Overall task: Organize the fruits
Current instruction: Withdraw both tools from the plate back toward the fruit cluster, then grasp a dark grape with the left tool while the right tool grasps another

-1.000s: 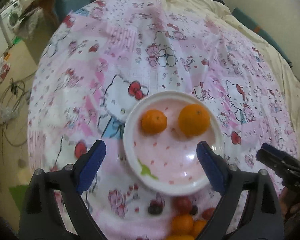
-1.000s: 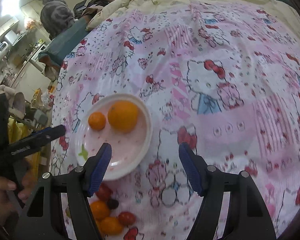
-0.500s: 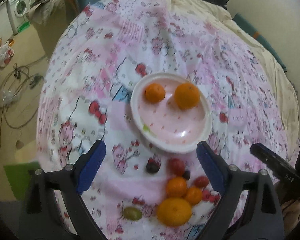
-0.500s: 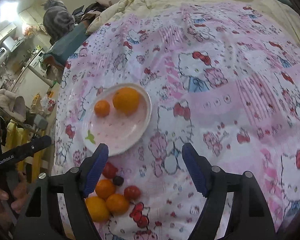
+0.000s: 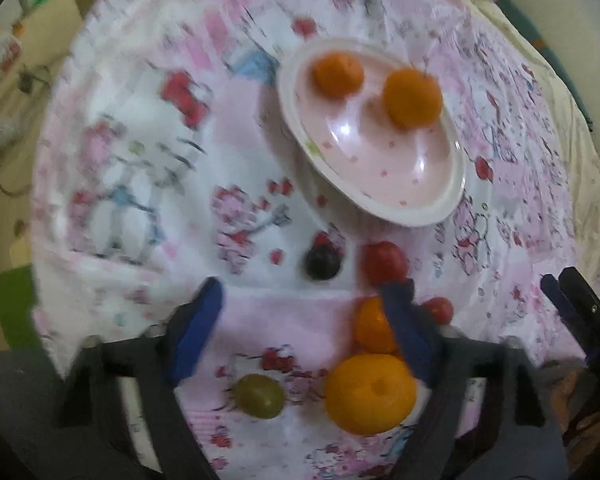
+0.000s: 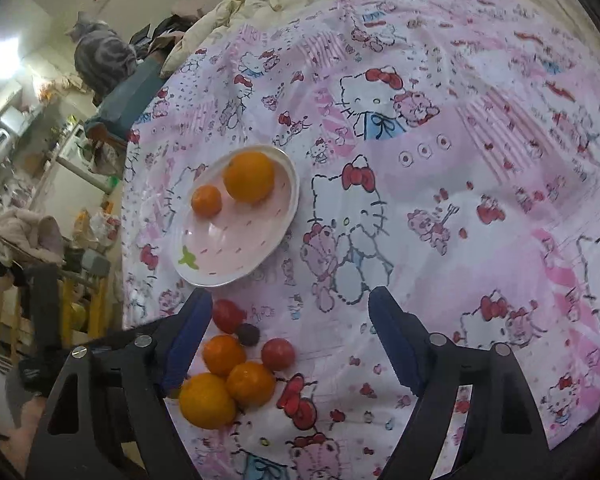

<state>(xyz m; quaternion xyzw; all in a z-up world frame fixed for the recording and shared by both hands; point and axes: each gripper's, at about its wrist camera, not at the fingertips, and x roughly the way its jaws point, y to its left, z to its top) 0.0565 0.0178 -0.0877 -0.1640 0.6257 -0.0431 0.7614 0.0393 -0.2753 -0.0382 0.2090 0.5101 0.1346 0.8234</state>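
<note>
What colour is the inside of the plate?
Pale pink with small red specks, rim white; the plate shows best in the right wrist view.

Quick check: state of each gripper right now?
Left gripper: open, jaws just been closing, nothing gripped.
Right gripper: open, jaws just been opening, nothing between them.

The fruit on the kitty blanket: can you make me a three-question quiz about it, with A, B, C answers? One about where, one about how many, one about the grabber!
1. Where is the green grape?
A. in the bowl
B. on the blanket
C. in a gripper

2. How many oranges lie in the pink bowl?
A. two
B. four
C. none

3. What is between the right gripper's fingers?
A. an orange
B. the bowl
C. nothing

Answers:
1 B, it lies on the blanket beside the big orange.
2 A, a small orange and a larger one.
3 C, its jaws stand apart over bare cloth.
</note>
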